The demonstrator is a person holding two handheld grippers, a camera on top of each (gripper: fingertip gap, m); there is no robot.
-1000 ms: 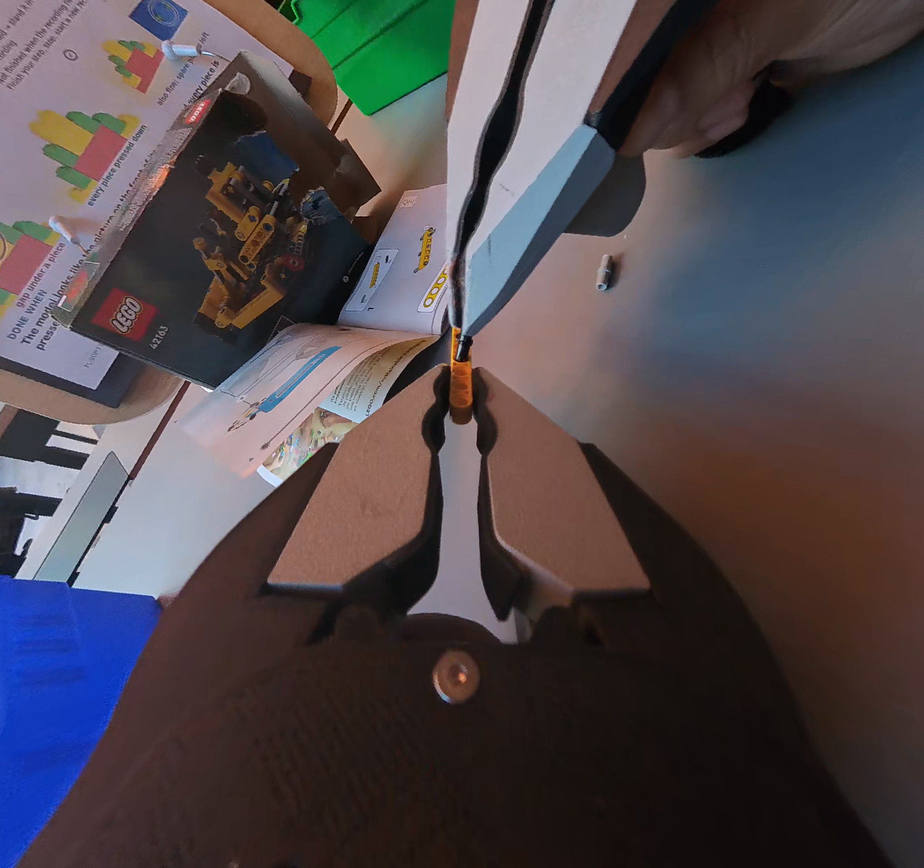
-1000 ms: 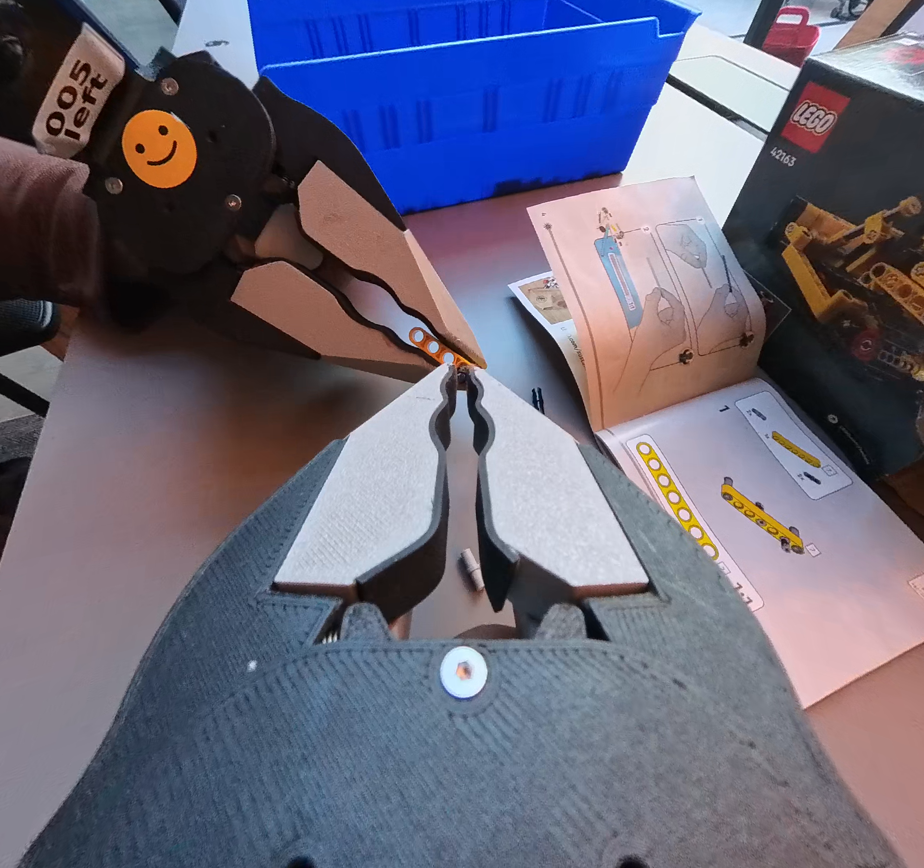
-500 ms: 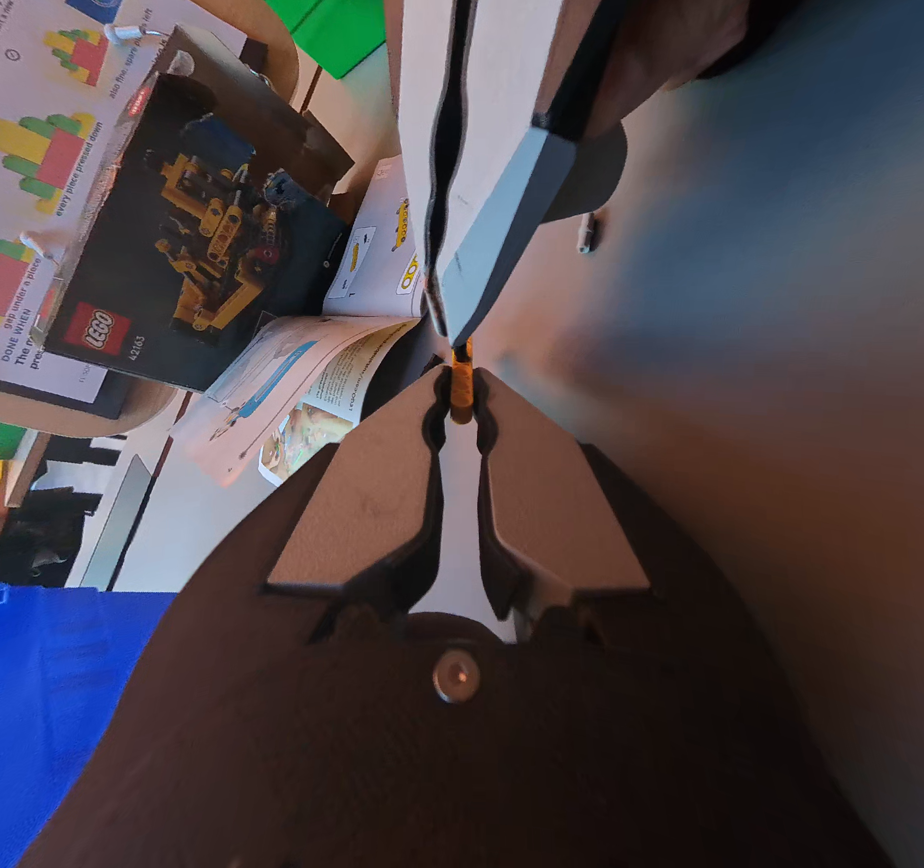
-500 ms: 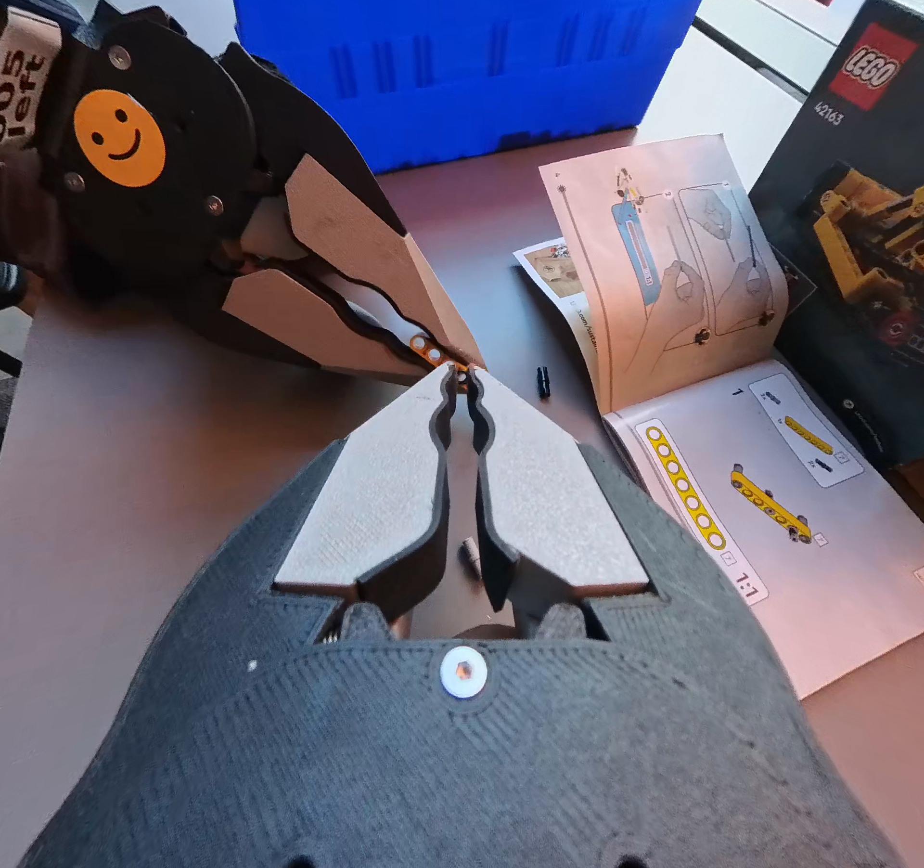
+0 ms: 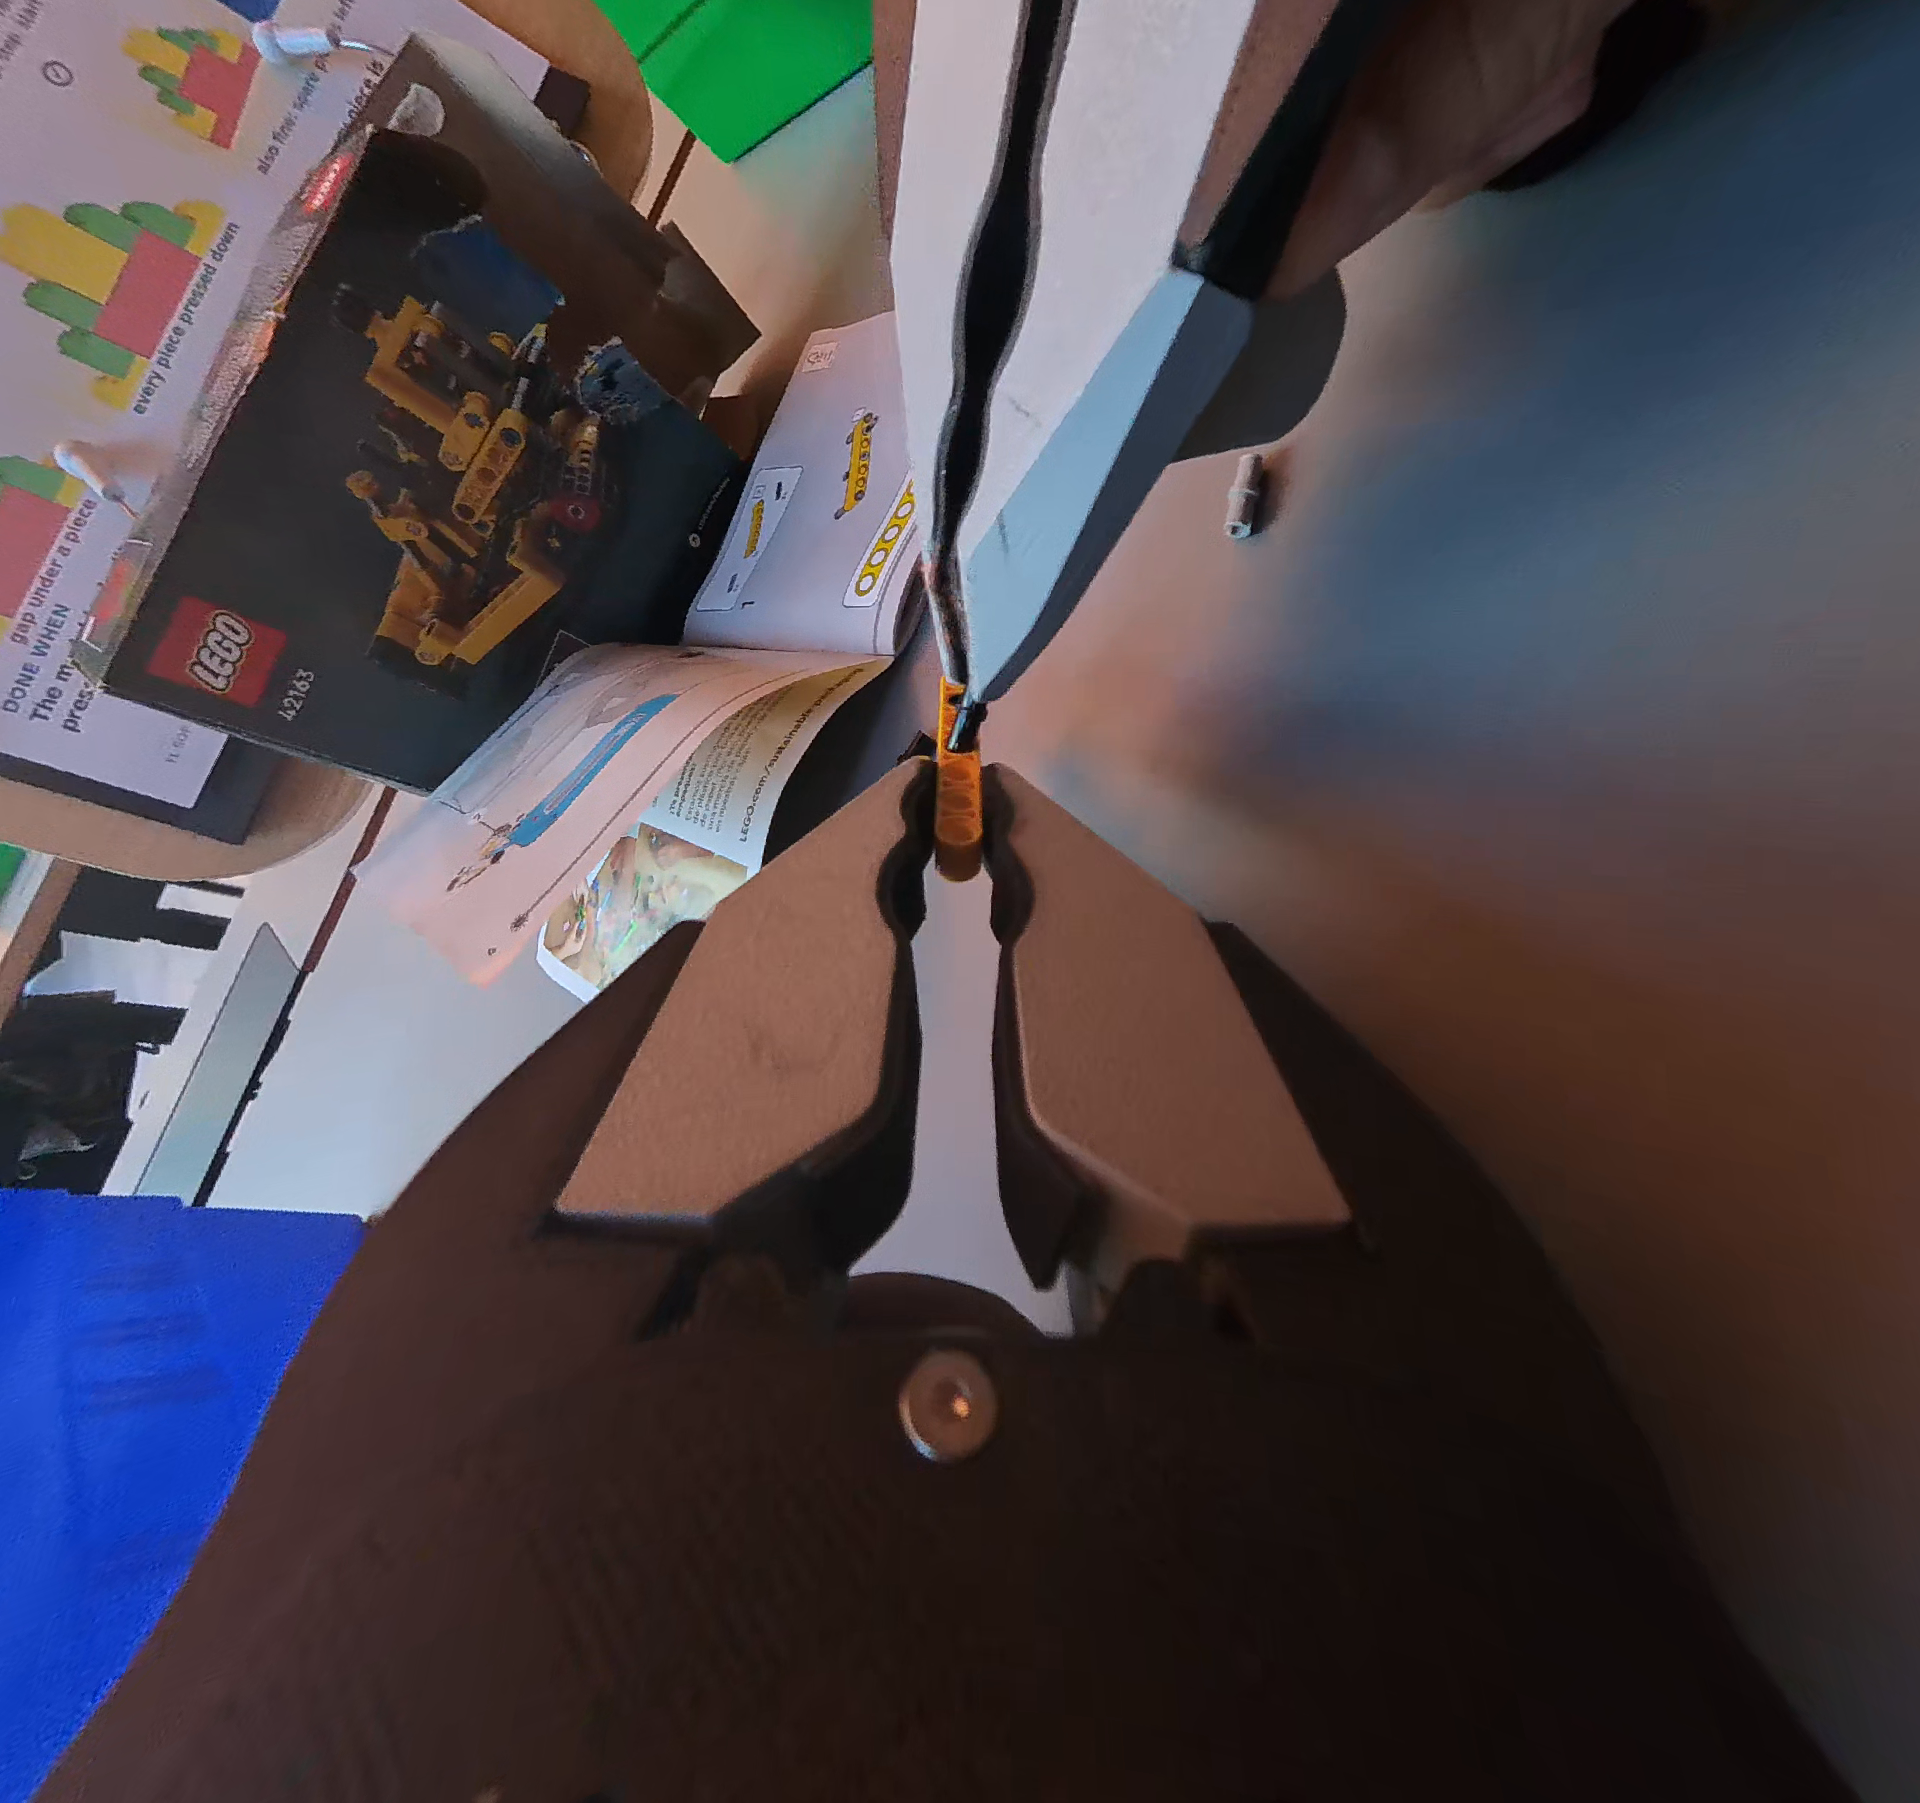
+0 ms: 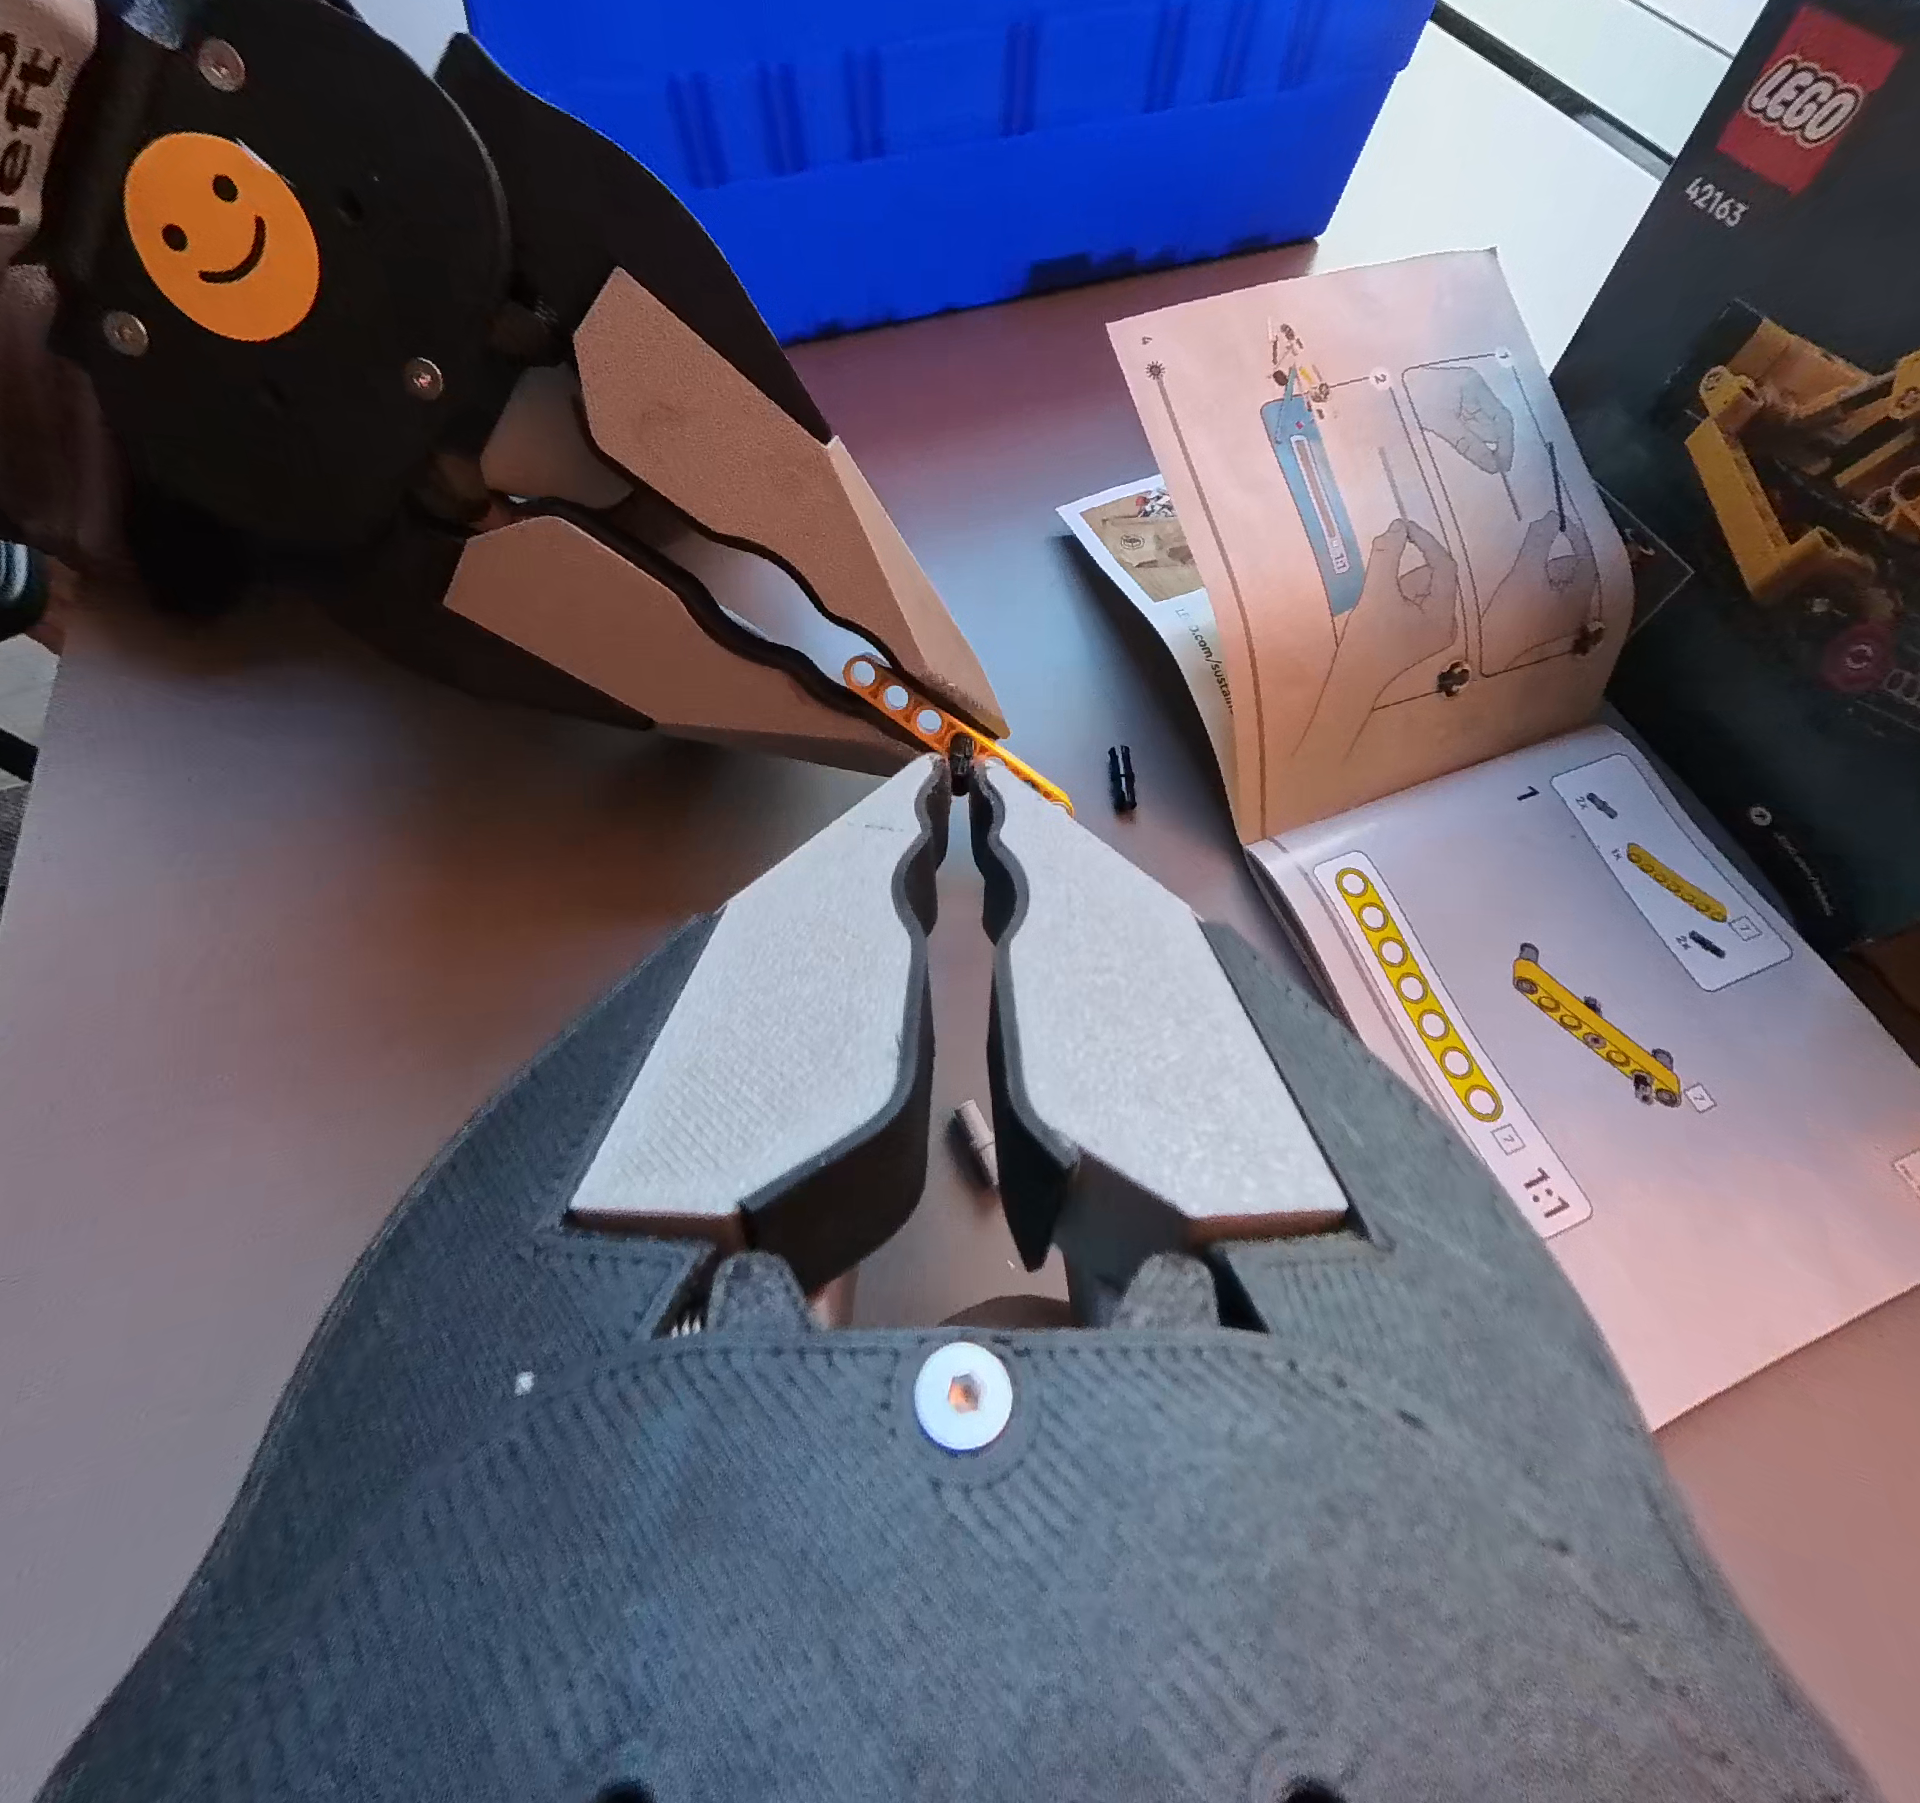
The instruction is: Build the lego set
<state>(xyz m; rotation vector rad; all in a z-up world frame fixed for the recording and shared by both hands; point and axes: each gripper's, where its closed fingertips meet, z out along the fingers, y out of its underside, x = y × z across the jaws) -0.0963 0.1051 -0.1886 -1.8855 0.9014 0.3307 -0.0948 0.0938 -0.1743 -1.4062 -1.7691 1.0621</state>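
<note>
Pin meets beam, mid-air

L gripper (image 5: 957,797) clamps yellow beam (image 6: 914,714) lengthwise; R gripper (image 6: 958,777) pinches black pin (image 6: 960,768) at tips, touching beam.

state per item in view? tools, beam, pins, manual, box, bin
Left tool: shut on beam.
Right tool: shut on black pin.
Beam: held above the table, pin at a hole.
Spare black pin: loose on table.
Grey pin: loose on table.
Manual: open.
Box: lying tilted.
Bin: upright.
</note>
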